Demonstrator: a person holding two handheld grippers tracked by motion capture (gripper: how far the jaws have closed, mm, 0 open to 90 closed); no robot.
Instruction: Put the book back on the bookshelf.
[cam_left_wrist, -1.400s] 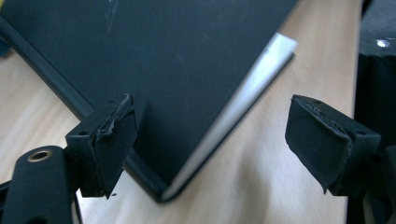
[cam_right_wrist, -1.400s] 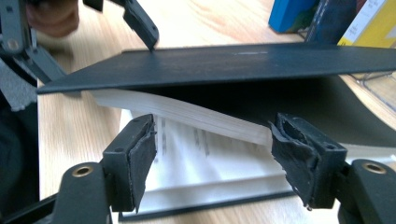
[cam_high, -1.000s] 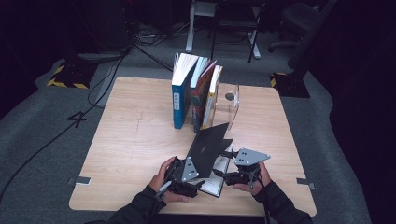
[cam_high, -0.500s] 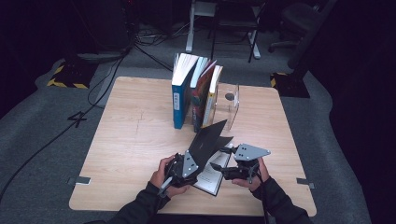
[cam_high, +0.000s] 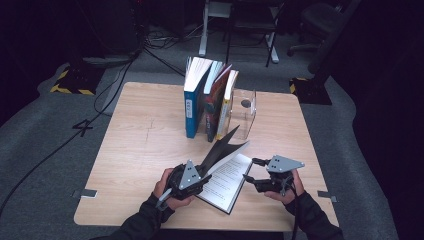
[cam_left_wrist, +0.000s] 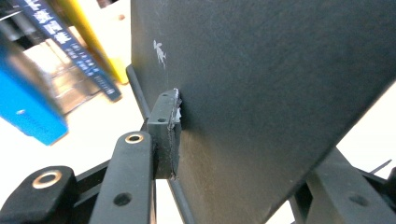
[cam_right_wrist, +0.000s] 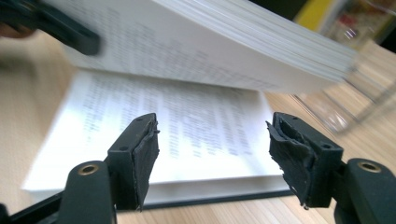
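A black-covered book (cam_high: 225, 186) lies open at the near middle of the table, its lower half flat with printed pages up. The upper half, cover and a block of pages (cam_high: 222, 149), is lifted at a slant. My left gripper (cam_high: 204, 175) grips that lifted half at its near edge; its jaws have just been closing, and in the left gripper view my left gripper (cam_left_wrist: 252, 158) has a pad (cam_left_wrist: 168, 133) pressed against the black cover (cam_left_wrist: 280, 84). My right gripper (cam_high: 251, 170) is open just right of the book. In the right gripper view my right gripper (cam_right_wrist: 210, 144) frames the flat page (cam_right_wrist: 201, 116), touching nothing.
A row of upright books (cam_high: 207, 100) stands at the back middle of the wooden table (cam_high: 140, 150), against a clear bookend (cam_high: 247, 112). Beyond the table's far edge, cables and chair legs lie on the dark floor.
The left gripper has closed on the lifted cover and pages and raised them, so the book stands wider open. The right gripper has drawn off to the right, away from the book.
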